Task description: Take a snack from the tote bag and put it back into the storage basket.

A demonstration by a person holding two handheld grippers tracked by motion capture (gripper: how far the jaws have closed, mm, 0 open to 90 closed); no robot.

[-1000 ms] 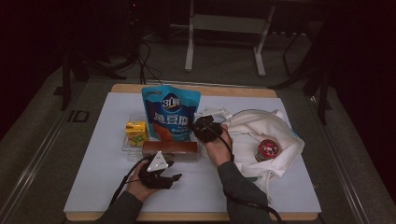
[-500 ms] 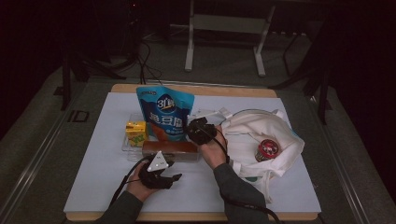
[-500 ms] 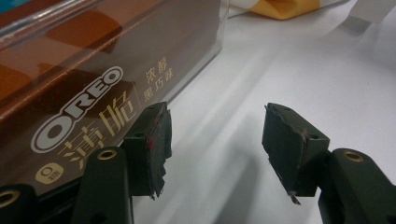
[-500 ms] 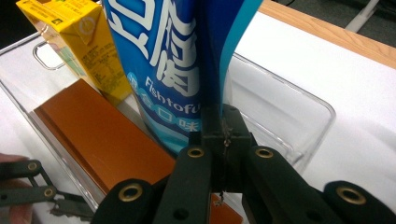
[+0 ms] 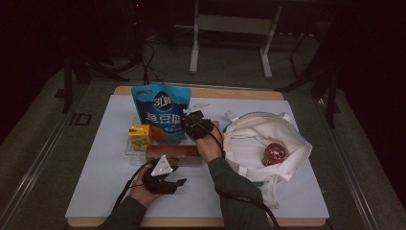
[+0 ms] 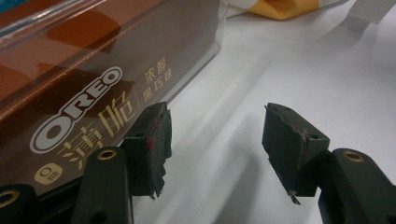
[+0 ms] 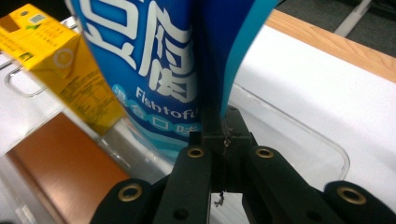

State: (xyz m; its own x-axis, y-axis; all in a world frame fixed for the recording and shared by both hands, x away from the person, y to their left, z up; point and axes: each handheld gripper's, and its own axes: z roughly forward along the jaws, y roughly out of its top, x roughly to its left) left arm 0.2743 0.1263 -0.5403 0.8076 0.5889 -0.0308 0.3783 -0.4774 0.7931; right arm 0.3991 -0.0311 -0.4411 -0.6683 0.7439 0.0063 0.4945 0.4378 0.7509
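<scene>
The right gripper (image 5: pixel 194 125) is clamped on the edge of the tall blue foil snack bag (image 5: pixel 162 112), which stands upright near the far middle of the white-covered tabletop (image 5: pixel 95 187). In the right gripper view its 2 black fingers (image 7: pixel 205 140) are pressed together with the bag's blue edge (image 7: pixel 212 70) pinched between them, and the bag's face carries white lettering reading "Fish tofu".

Just left of the bag sits a small yellow drink carton (image 5: pixel 139 136), tilted; in the right gripper view the carton (image 7: pixel 60 65) touches the bag's lower left. Both stand in a clear plastic tray (image 7: pixel 299 140), whose rim shows to the right of the bag.

In front of them lies a long brown Oreo biscuit box (image 5: pixel 173 153), flat on the tabletop. The left gripper (image 5: pixel 162 179) rests low just in front of this box, near the tabletop's near edge. In the left gripper view its 2 fingers (image 6: pixel 289 144) stand wide apart with nothing between them, and the brown box (image 6: pixel 84 93) lies just beside the left-hand finger.

To the right lies a crumpled white cloth tote bag (image 5: pixel 261 143), with a small round red-lidded tin (image 5: pixel 274 153) resting on it.
</scene>
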